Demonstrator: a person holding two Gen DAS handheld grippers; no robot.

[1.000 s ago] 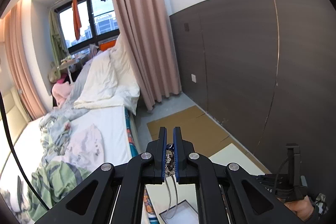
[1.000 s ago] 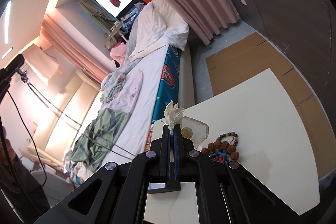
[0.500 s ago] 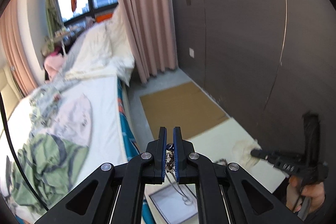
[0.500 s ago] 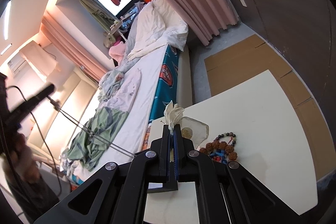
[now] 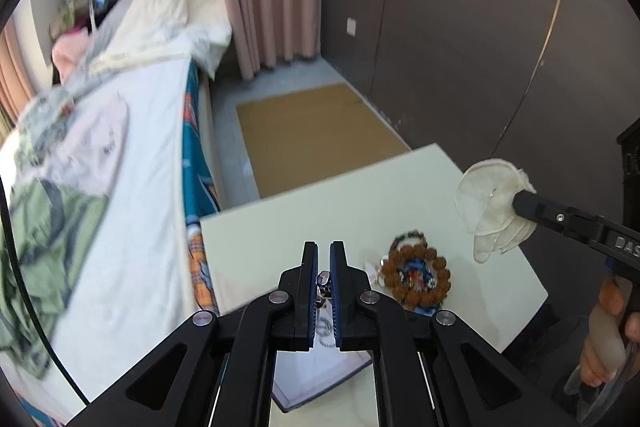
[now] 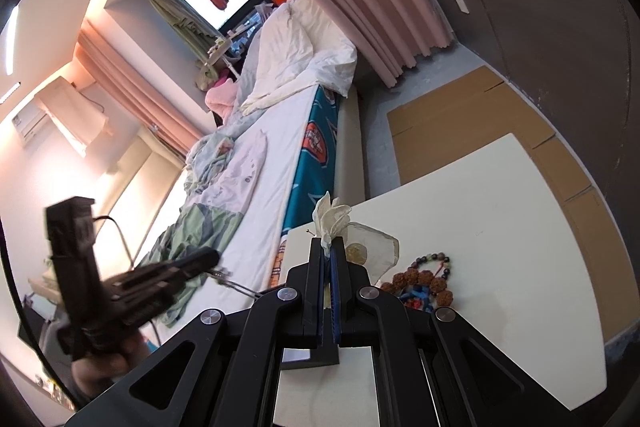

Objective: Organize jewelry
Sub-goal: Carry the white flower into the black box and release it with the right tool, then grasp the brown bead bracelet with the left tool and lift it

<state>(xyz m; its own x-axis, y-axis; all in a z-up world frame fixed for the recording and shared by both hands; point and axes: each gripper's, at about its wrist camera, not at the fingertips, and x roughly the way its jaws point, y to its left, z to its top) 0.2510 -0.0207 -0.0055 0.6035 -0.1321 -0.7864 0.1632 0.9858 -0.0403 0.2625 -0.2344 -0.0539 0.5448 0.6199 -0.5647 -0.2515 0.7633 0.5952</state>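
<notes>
Our left gripper (image 5: pixel 324 261) clamped on a silver chain (image 5: pixel 325 323), our right gripper (image 6: pixel 327 255) pinching a sheer pouch (image 6: pixel 370 247), bead bracelets (image 5: pixel 416 281) on the table (image 5: pixel 288 227)

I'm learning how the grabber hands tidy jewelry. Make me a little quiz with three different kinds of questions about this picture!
1. True or false: the left gripper is shut on a thin silver chain necklace.
2. What does the right gripper hold? A) a red sock B) a sheer cream fabric pouch C) a spoon
3. Fill in: the brown chunky-bead bracelet lies on the cream ____.

Key: 1 true; 2 B; 3 table.
</notes>
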